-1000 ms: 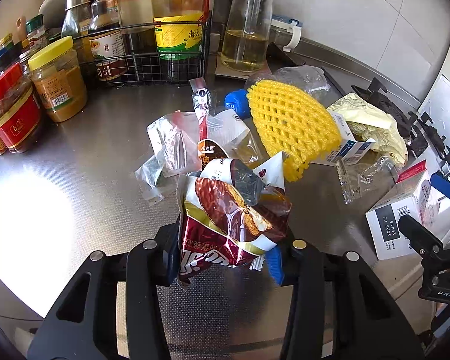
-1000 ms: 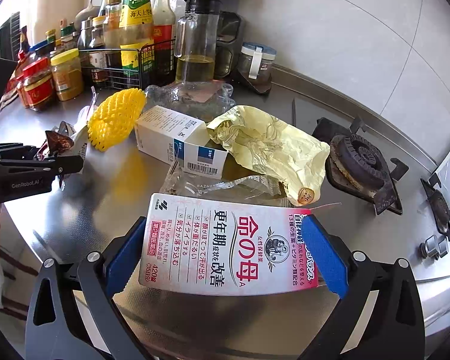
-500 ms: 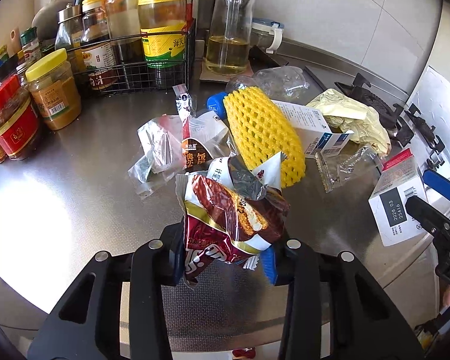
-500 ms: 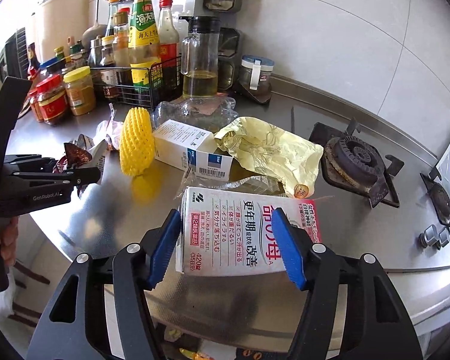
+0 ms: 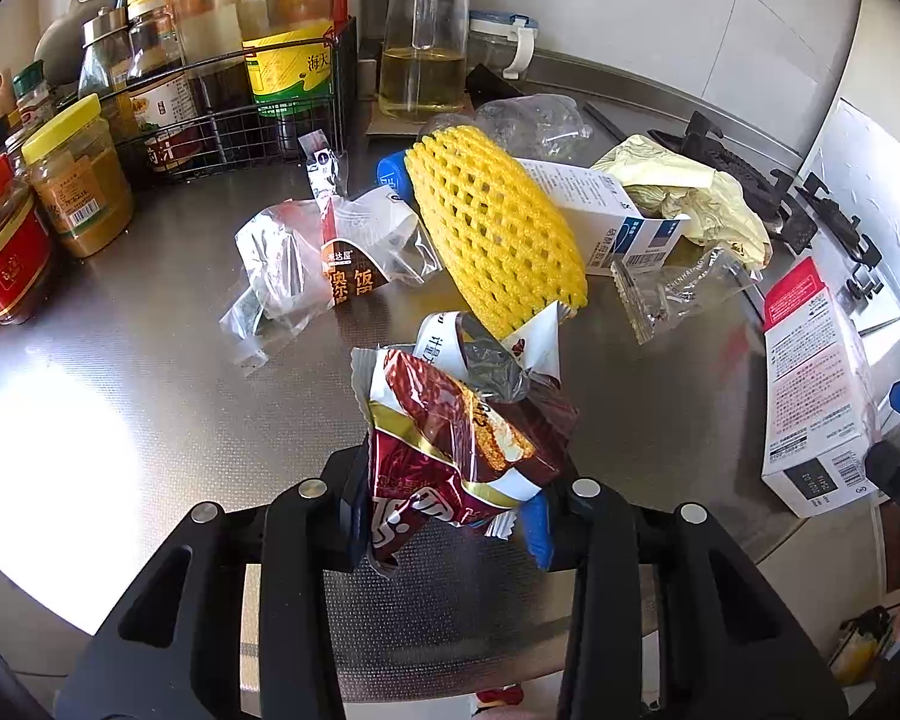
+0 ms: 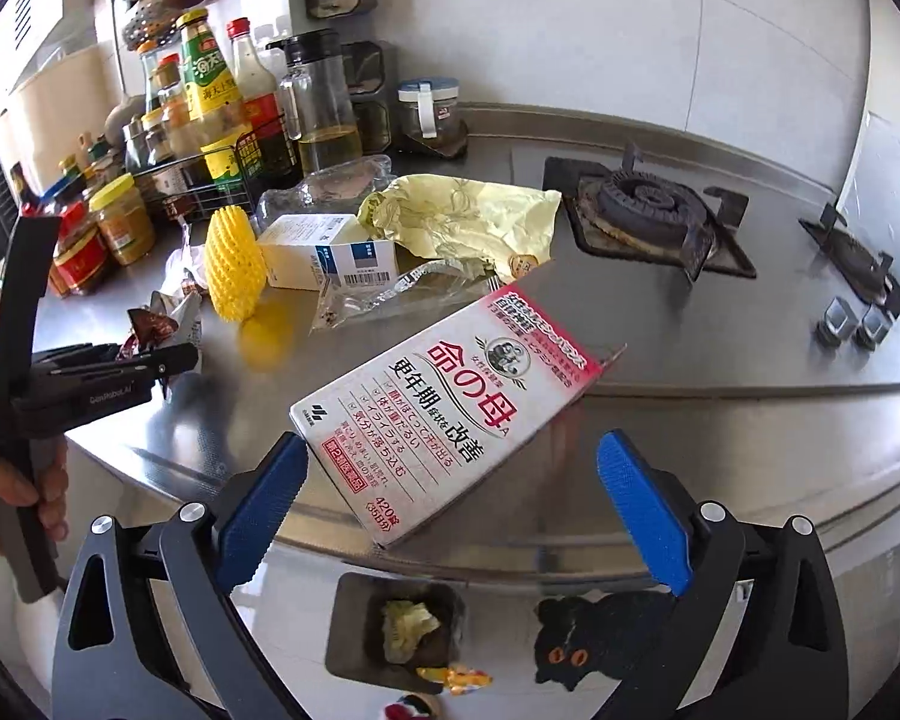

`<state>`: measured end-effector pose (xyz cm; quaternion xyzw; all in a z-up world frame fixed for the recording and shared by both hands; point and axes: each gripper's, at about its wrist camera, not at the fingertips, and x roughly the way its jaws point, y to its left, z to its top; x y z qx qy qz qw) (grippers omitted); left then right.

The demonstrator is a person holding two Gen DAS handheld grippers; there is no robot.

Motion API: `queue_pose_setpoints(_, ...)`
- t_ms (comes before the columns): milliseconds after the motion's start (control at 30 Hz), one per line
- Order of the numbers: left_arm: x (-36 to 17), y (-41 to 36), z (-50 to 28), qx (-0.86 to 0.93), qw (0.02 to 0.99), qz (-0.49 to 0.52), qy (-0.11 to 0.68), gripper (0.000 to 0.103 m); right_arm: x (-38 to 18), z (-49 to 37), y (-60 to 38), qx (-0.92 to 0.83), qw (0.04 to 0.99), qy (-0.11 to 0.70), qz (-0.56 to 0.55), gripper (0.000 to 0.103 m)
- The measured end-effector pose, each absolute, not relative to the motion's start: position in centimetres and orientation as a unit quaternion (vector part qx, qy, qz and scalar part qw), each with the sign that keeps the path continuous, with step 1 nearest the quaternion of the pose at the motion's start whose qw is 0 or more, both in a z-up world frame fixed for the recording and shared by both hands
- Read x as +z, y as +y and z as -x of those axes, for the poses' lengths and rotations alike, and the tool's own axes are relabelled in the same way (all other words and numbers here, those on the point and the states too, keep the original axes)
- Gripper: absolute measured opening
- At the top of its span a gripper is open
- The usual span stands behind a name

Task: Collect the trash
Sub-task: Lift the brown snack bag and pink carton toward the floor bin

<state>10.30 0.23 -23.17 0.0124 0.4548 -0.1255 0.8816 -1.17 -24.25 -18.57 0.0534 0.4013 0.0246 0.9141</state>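
Note:
My left gripper (image 5: 450, 516) is shut on a crumpled red snack wrapper (image 5: 450, 444) and holds it above the steel counter (image 5: 150, 396). My right gripper (image 6: 450, 510) is open; the pink and white medicine box (image 6: 444, 414) tilts between its jaws, free of the right pad, above the counter edge. A dark trash bin (image 6: 396, 636) with some trash in it stands on the floor below. On the counter lie a yellow foam net (image 5: 498, 234), clear wrappers (image 5: 324, 258), a white carton (image 5: 606, 216), a yellow bag (image 6: 462, 222) and a crushed plastic bottle (image 5: 534, 126).
A wire rack of sauce bottles (image 5: 234, 90) and jars (image 5: 78, 174) line the back left. An oil jug (image 5: 423, 36) stands behind the trash. Gas burners (image 6: 648, 210) lie to the right. A black cat mat (image 6: 594, 642) lies on the floor.
My right gripper has opened and pulled back past the counter edge; the medicine box has come loose and tilted. My left gripper has drawn back with the wrapper.

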Motion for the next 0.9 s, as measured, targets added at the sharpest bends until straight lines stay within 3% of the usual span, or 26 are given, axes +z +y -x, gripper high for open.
queue_pose_setpoints(633,-22.0,0.9,-8.7,-0.131,0.885,-0.021,0.446,0.035,-20.5,-1.2,-19.9,-0.101,0.916,0.374,-0.102,0.099)
queue_pose_setpoints(667,-21.9,1.0,-8.6,-0.131,0.885,-0.021,0.446,0.035,-20.6,-1.3,-19.8,-0.104,0.915,0.377,-0.099,0.095)
queue_pose_setpoints(700,-21.8,1.0,-8.6,-0.131,0.885,-0.021,0.446,0.035,-20.8,-1.4,-19.9,-0.107,0.912,0.382,-0.100,0.083)
queue_pose_setpoints(900,-21.3,0.7,-7.9,-0.134,0.887,-0.024,0.442,0.033,-20.7,-0.6,-20.7,-0.099,0.909,0.389,-0.113,0.077)
